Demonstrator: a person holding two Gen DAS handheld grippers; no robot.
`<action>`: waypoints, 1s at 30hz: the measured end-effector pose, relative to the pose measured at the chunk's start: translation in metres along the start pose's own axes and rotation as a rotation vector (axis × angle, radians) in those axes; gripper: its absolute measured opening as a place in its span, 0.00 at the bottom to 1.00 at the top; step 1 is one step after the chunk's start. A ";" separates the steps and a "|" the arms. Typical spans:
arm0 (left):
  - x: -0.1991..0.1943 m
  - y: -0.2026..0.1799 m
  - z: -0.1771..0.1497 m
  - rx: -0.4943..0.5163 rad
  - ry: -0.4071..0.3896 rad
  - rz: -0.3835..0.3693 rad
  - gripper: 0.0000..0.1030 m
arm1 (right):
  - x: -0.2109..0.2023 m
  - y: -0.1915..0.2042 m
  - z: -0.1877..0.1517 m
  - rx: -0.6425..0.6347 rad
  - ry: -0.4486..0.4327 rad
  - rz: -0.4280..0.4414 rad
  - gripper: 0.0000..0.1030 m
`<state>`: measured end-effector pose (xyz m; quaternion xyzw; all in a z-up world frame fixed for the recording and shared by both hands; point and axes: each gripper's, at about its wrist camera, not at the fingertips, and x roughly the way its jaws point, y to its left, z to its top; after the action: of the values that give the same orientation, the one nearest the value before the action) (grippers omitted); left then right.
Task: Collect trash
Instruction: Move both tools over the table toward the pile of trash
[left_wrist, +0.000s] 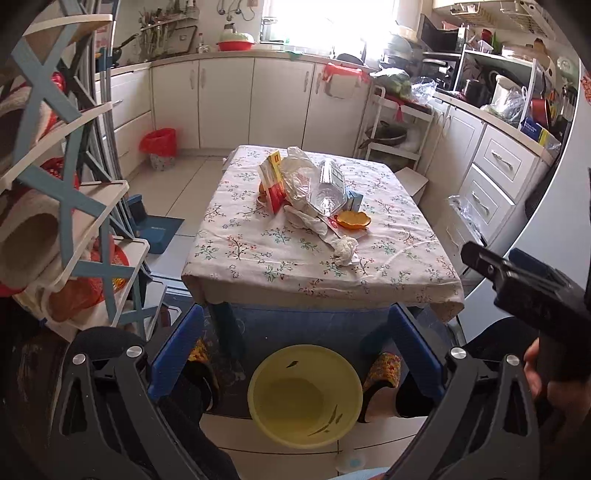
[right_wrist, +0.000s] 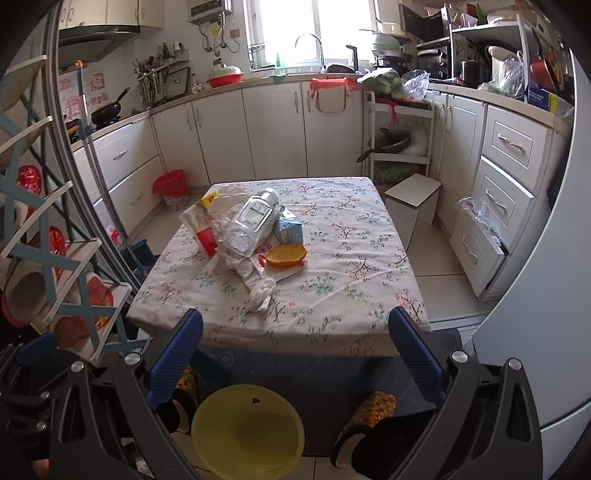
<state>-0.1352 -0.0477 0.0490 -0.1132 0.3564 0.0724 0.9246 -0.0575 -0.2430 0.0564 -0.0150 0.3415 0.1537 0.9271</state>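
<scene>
I stand in a small kitchen with a pale tiled floor (right_wrist: 436, 254). White cabinets (right_wrist: 273, 129) line the far wall and turn along the right side, where drawers (right_wrist: 506, 173) stack up. Daylight pours through the window (right_wrist: 314, 29) above the sink tap (right_wrist: 310, 44). In the middle, my counter (right_wrist: 343, 258) wears a floral cloth. A blue-and-cream shelf rack (left_wrist: 70, 206) stands at my left.

A floral-clothed table (right_wrist: 332, 280) carries a plastic bottle (right_wrist: 255, 221), cartons, orange dish (right_wrist: 286, 254) and crumpled tissue (left_wrist: 345, 249).
</scene>
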 end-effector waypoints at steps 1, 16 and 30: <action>-0.006 0.000 -0.001 -0.002 -0.009 0.004 0.93 | -0.007 0.003 -0.003 -0.003 -0.007 0.000 0.94; -0.039 -0.002 0.009 -0.006 0.002 0.028 0.93 | -0.047 0.010 -0.015 -0.025 -0.079 -0.012 0.94; -0.018 0.001 0.015 0.009 -0.002 0.044 0.93 | -0.027 0.004 -0.011 -0.023 -0.070 0.024 0.94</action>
<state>-0.1385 -0.0434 0.0718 -0.1013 0.3582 0.0913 0.9236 -0.0853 -0.2479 0.0658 -0.0161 0.3072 0.1689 0.9364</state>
